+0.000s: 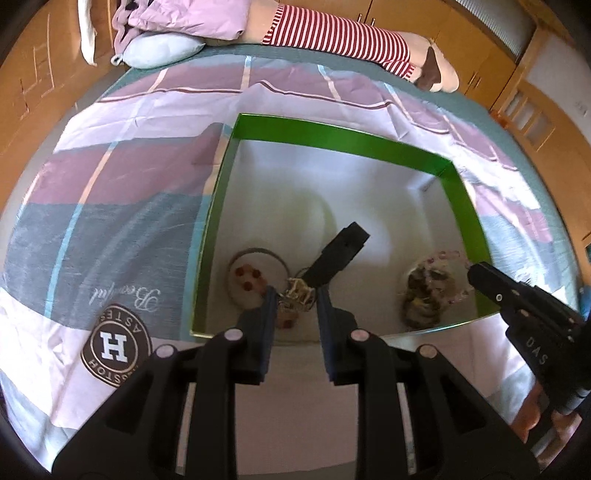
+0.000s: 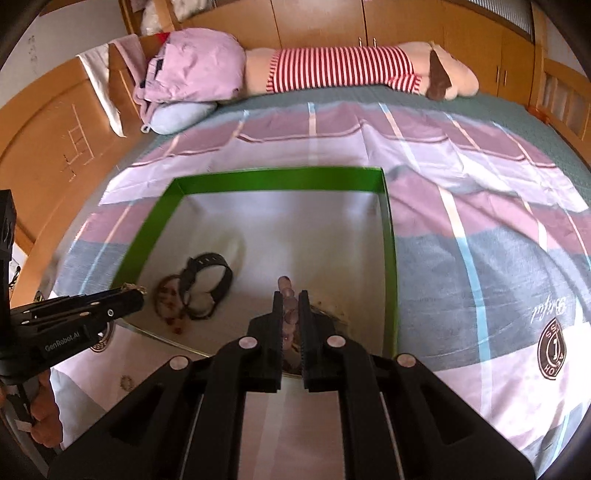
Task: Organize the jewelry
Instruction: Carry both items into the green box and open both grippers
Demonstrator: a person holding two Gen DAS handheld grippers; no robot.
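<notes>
A green-walled box (image 1: 332, 138) with a white floor lies on the bed; it also shows in the right wrist view (image 2: 280, 179). My left gripper (image 1: 295, 293) is shut on a gold chain piece (image 1: 297, 291) just above the box floor, near a black watch (image 1: 338, 254) and a thin bracelet with red beads (image 1: 249, 277). My right gripper (image 2: 290, 295) is shut on a pink bead bracelet (image 2: 287, 291), which also shows in the left wrist view (image 1: 448, 256), over a dark jewelry heap (image 1: 424, 291) in the box's right part.
The box rests on a pink, white and grey patterned sheet (image 2: 480, 229). A striped plush toy (image 2: 351, 68), a pink bundle (image 2: 192, 70) and a blue pillow (image 2: 181, 114) lie at the bed's far side. Wooden cabinets (image 2: 406, 22) stand behind.
</notes>
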